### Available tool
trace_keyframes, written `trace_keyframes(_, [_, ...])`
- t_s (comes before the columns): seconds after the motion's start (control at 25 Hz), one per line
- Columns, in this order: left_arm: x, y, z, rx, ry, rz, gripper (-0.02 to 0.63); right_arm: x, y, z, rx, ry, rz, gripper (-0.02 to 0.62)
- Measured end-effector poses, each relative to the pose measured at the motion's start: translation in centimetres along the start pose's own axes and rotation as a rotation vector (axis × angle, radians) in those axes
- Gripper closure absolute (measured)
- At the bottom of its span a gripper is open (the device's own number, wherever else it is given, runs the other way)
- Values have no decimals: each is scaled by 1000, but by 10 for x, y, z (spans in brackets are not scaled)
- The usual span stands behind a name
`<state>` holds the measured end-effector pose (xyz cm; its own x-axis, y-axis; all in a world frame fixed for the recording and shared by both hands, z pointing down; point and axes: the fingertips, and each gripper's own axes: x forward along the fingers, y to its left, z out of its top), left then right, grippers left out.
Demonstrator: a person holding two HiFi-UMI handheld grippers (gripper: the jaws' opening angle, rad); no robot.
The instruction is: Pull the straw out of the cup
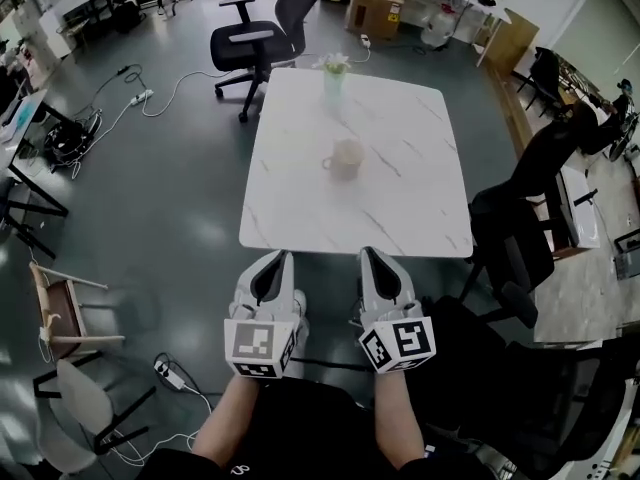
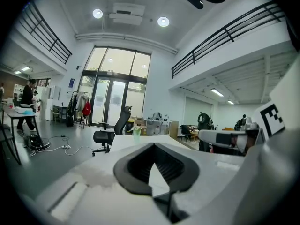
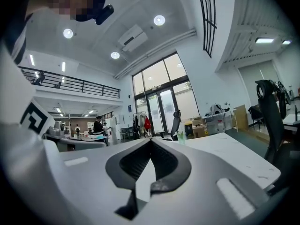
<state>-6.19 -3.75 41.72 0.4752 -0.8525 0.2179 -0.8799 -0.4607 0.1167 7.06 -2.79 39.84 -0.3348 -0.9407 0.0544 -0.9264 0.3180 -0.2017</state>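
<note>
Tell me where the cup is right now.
In the head view, the cup sits near the middle of the white table, closer to the person than the flower vase at the table's far edge.

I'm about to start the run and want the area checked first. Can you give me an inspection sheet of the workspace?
Surface: white marbled table, holding two things.
Job's things: cup upright mid-table; the straw cannot be made out.
Clutter: vase with flowers at the far edge.
Grippers: left gripper and right gripper side by side short of the near edge, both shut with nothing between the jaws.
Cables: corded far strip on the floor far left; corded near strip on the floor near left.
Surroundings: office chair beyond the table, black chairs to the right, boxes behind.
</note>
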Motion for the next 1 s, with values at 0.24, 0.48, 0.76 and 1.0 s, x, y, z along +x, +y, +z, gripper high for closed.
trace_keyframes(0.24, [76, 30, 18, -2, 25, -39, 606, 73, -29, 12, -7, 17, -22, 594])
trace_keyframes(0.48, [135, 51, 34, -14, 36, -86, 605, 128, -51, 22, -31, 40, -57, 594])
trace_keyframes(0.76, [173, 57, 29, -46, 73, -117, 605, 152, -74, 14, -61, 100, -101, 594])
trace_keyframes(1.0, [196, 48, 17, -44, 109, -145, 606, 163, -90, -6, -101, 167, -109, 592])
